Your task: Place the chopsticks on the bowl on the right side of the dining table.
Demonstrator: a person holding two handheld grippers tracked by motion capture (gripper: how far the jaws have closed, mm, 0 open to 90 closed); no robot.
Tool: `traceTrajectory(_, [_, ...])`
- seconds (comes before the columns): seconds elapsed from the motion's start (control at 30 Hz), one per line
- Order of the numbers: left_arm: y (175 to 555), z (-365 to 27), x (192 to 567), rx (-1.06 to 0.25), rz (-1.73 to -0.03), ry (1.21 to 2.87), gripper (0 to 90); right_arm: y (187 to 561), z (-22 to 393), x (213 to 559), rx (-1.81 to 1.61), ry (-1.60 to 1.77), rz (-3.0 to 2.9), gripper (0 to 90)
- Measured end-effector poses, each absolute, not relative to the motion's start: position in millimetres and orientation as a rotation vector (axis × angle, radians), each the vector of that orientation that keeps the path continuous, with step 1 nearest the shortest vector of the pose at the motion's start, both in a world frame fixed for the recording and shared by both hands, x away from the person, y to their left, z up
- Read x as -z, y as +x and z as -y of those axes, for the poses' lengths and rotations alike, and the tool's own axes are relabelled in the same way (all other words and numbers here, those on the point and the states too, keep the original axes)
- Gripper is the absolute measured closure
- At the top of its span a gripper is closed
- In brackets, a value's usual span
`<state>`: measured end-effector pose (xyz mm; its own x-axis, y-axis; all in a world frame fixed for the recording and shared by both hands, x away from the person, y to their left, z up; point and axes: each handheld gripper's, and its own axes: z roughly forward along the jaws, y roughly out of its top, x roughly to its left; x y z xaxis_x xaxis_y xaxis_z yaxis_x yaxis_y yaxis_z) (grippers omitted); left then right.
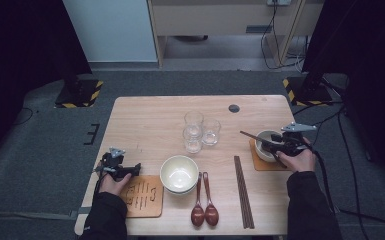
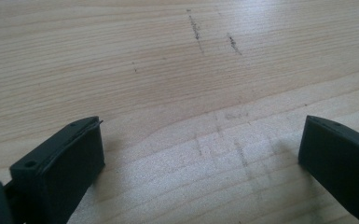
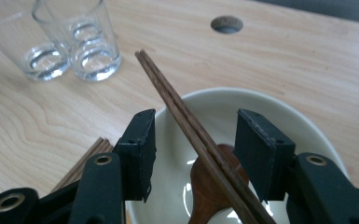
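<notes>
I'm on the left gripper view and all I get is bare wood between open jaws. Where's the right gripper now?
Observer: The right gripper hangs over a white bowl, at the right of the high view, with its jaws open.
Operator: Anything between its jaws?
Observer: A pair of brown chopsticks runs slantwise between them, with a gap to each pad.
Operator: Is that bowl empty?
Observer: No, a wooden spoon lies inside it.
</notes>
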<state>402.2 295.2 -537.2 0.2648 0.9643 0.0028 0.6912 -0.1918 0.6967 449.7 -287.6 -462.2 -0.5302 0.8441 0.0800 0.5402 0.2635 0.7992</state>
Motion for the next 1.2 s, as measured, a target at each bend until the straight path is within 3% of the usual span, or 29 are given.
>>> traceTrajectory(0.23, [402,-295,537,-0.608,-1.492,1.959,0.0,437,294,450,-1.193,1.269,-2.090,51.2])
traceTrajectory(0.5, [402,-295,537,-0.608,-1.492,1.959,0.0,414,305,441,-1.150,1.291,-2.029,61.2])
traceTrajectory(1.2, [402,-295,537,-0.608,-1.492,1.959,0.0,382,338,461,-1.028,1.436,-1.949,69.5])
